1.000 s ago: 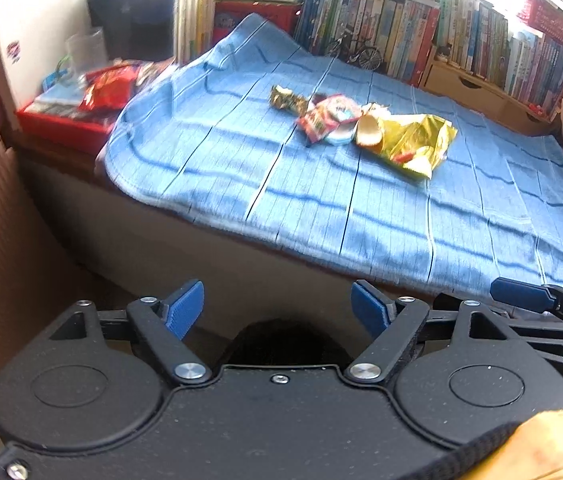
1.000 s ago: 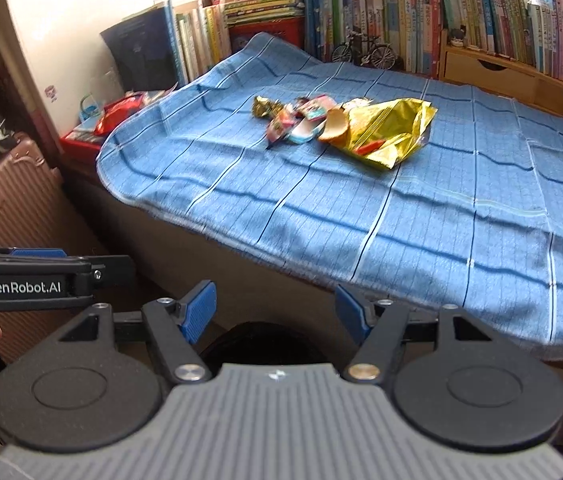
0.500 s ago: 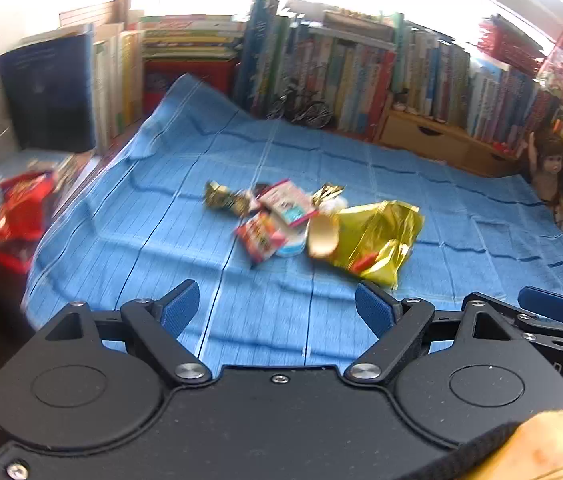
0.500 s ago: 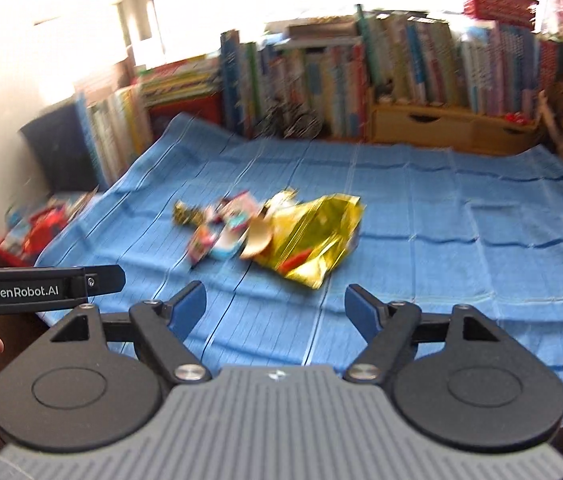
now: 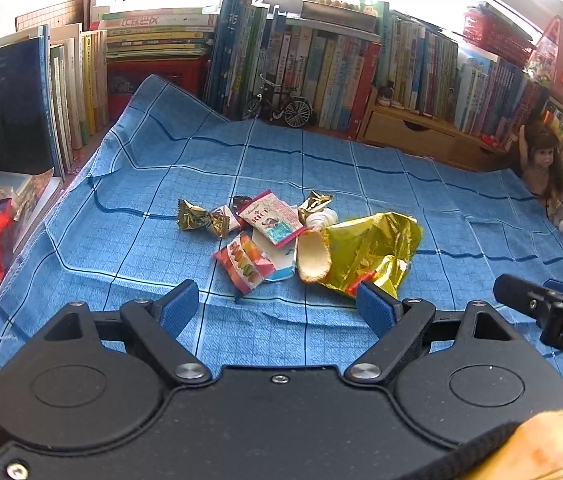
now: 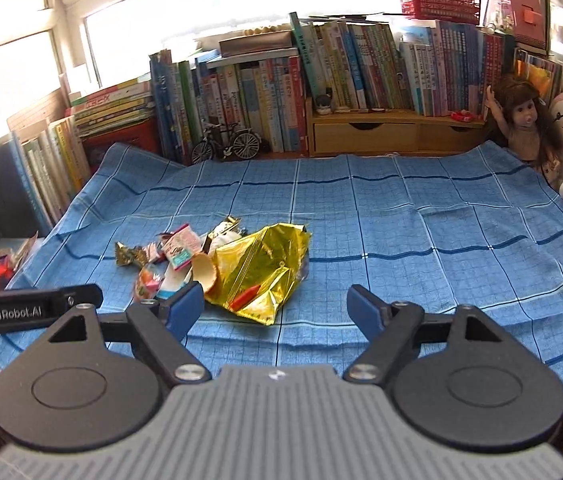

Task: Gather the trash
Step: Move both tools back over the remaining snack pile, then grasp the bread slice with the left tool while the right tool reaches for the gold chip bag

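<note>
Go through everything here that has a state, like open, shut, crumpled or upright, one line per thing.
Left gripper: open, nothing between the fingers.
Right gripper: open, nothing between the fingers.
Gold foil bag: crumpled, lying flat.
Gold candy wrapper: twisted at both ends.
Wooden drawer: shut.
Toy bicycle: upright.
Blue blanket: spread, lightly rumpled.

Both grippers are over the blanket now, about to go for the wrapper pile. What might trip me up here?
The small wrappers overlap: the pink rice packet lies partly on others, so one pinch may drag several or drop some. The gold foil bag is crinkled and slick, and could slip from the open right gripper. The blue blanket is soft and creased; the left gripper might pinch cloth.
</note>
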Demonstrator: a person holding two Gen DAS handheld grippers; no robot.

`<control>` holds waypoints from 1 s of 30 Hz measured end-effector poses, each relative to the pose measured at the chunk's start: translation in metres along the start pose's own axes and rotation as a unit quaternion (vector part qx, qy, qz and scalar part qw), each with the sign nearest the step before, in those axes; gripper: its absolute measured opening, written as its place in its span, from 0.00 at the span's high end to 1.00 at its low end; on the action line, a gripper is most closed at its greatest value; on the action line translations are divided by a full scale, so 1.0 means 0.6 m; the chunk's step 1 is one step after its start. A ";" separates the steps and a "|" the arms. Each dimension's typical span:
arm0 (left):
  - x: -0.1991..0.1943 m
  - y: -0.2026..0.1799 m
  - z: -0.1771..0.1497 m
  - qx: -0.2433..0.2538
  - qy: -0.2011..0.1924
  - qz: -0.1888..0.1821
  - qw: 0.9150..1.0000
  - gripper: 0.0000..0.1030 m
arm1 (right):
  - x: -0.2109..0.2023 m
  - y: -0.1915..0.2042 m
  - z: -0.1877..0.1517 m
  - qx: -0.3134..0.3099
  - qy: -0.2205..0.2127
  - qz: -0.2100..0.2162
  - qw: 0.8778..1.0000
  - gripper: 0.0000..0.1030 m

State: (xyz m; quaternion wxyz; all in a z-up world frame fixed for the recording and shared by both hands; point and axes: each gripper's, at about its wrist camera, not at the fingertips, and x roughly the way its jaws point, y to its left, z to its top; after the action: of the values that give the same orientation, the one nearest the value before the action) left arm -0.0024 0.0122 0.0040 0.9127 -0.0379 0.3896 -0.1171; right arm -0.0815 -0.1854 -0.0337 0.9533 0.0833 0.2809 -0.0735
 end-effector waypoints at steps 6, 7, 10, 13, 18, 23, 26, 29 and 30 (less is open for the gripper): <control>0.018 0.016 0.024 -0.022 -0.010 0.013 1.000 0.18 | 0.030 0.000 0.021 -0.008 -0.008 -0.007 1.000 0.08; 0.021 0.018 0.027 -0.027 -0.011 0.017 0.999 0.18 | 0.036 0.000 0.025 -0.009 -0.010 -0.007 1.000 0.07; 0.036 0.021 0.037 -0.041 -0.014 0.026 0.999 0.18 | 0.057 -0.003 0.035 -0.013 -0.011 0.000 1.000 0.04; 0.061 0.013 0.048 -0.047 -0.015 0.036 0.998 0.18 | 0.085 -0.007 0.046 -0.018 -0.006 0.014 1.000 0.03; 0.117 -0.012 0.065 -0.062 -0.006 0.050 0.997 0.18 | 0.149 -0.022 0.069 -0.024 0.016 0.038 0.999 0.02; 0.181 -0.047 0.067 -0.054 0.021 0.060 0.996 0.18 | 0.220 -0.050 0.083 -0.025 0.047 0.050 0.997 0.01; 0.212 -0.063 0.064 -0.057 0.038 0.057 0.996 0.29 | 0.262 -0.070 0.087 -0.017 0.067 0.061 0.996 0.01; 0.241 -0.079 0.061 -0.049 0.062 0.038 0.996 0.58 | 0.302 -0.088 0.089 -0.012 0.086 0.070 0.994 0.01; 0.250 -0.086 0.058 -0.042 0.069 0.037 0.996 0.58 | 0.315 -0.093 0.089 -0.014 0.093 0.072 0.993 0.01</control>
State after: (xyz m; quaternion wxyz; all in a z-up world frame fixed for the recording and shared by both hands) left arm 0.1135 -0.0750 -0.0690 0.8850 -0.0534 0.4572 -0.0693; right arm 0.0929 -0.2683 -0.0996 0.9268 0.0963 0.3629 0.0075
